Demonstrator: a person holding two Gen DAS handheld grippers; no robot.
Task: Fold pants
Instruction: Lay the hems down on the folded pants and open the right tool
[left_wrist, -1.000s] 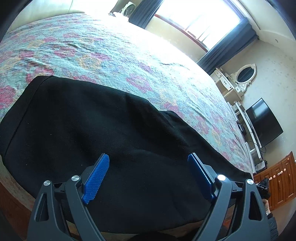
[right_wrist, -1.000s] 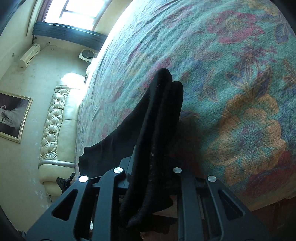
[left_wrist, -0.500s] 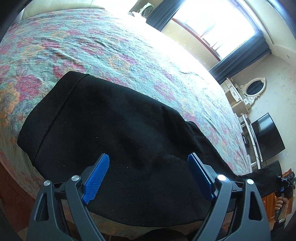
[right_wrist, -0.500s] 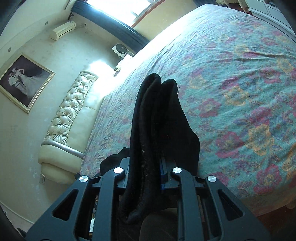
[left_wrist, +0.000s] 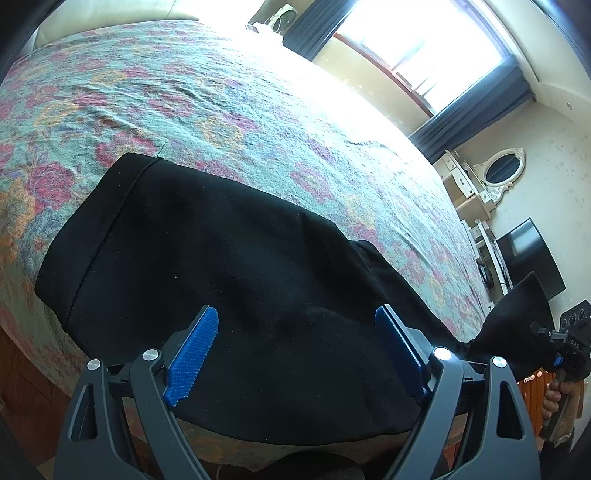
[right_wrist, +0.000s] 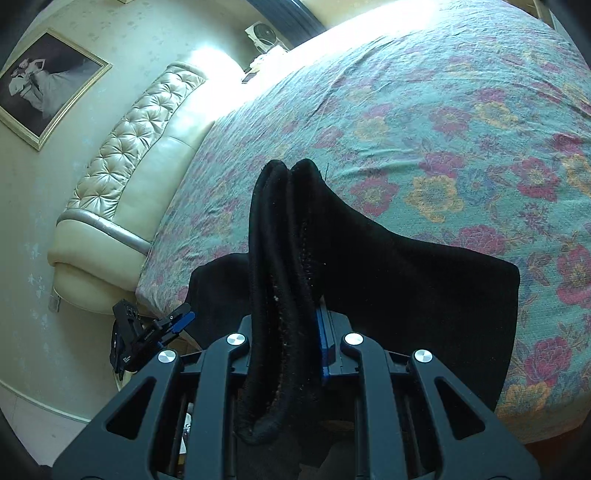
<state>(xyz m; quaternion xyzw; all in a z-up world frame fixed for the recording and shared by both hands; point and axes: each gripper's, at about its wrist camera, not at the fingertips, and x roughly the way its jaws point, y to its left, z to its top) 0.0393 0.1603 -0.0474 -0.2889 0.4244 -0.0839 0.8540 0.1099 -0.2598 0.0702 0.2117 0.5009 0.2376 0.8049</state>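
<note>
A pair of black, soft-knit pants (left_wrist: 229, 266) is lying spread across the near edge of a bed covered in a teal bedspread patterned with pink and orange flowers (left_wrist: 229, 110), its broad upper part resting flat on that bedspread while one end is being held up off it. The left gripper (left_wrist: 295, 350), a black two-finger tool with ridged blue pads (left_wrist: 192, 354), is hovering over the flat part of the pants with its jaws standing wide apart, gripping nothing, the cloth showing between the pads. The right gripper (right_wrist: 295, 332) is clenching a bunched fold of the pants, thick hemmed edges standing up between its narrowed black fingers (right_wrist: 221, 354) and a sheet of black cloth draping down from it onto the bedspread. In the left wrist view that same gripper is showing at the far right, beyond the bedspread's corner, a person's hand (left_wrist: 554, 398) wrapping its handle and a triangle of black cloth rising from it. Beyond the bedspread's far side a bright window with dark blue curtains (left_wrist: 469, 107) is letting in light; at its head end a cream tufted leather headboard (right_wrist: 122, 158) is curving along the wall beneath a gold-framed picture (right_wrist: 48, 85).
</note>
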